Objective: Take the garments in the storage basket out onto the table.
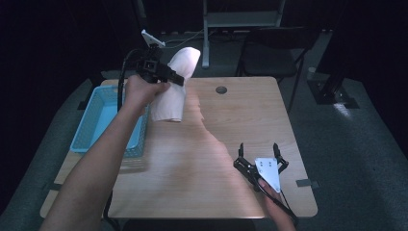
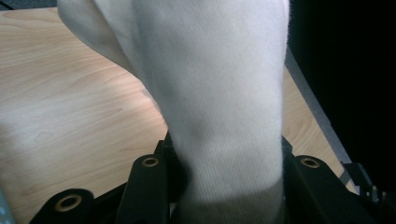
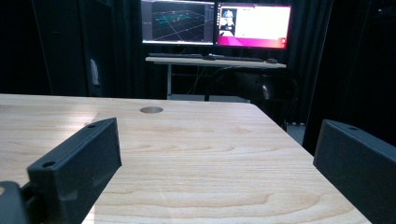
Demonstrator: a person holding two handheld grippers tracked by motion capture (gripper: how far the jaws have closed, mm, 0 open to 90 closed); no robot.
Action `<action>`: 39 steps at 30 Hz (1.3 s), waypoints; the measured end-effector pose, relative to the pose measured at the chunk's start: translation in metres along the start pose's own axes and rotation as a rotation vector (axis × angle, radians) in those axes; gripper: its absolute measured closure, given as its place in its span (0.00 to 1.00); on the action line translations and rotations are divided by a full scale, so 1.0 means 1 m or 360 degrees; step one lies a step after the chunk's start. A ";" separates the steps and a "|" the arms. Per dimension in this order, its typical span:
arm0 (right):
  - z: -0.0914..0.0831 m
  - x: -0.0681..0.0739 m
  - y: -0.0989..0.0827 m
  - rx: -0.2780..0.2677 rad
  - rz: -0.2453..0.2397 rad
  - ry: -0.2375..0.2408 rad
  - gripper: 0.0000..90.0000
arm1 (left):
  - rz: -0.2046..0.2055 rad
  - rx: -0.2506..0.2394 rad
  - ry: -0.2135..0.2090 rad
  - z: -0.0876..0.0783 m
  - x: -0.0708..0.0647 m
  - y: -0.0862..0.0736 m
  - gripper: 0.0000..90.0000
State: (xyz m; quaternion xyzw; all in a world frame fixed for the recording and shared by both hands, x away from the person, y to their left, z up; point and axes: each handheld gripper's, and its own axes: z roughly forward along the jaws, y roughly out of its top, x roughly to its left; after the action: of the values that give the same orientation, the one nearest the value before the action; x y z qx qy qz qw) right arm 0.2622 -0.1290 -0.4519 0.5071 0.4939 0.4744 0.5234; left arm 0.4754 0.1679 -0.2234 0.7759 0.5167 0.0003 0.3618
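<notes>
A white sock hangs in the air above the table's back left, folded over my left gripper, which is shut on it. In the left gripper view the ribbed white sock runs up between the two black jaws and hides most of the table behind it. My right gripper rests low near the table's front right, open with nothing between its fingers. A blue plastic basket stands at the table's left edge, just left of the hanging sock.
The wooden table has a round cable hole near its back edge. A dark chair stands behind the table. Two lit monitors sit on a desk beyond the far edge.
</notes>
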 end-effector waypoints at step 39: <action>0.000 0.000 0.000 -0.0004 0.0003 -0.0004 0.00 | -0.0054 0.0178 0.0028 0.072 0.021 -0.025 0.70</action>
State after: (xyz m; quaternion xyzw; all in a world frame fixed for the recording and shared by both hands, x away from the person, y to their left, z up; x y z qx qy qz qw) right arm 0.2619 -0.1288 -0.4520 0.5075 0.4921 0.4748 0.5242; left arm 0.4916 0.1493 -0.2986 0.7860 0.5322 -0.0277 0.3134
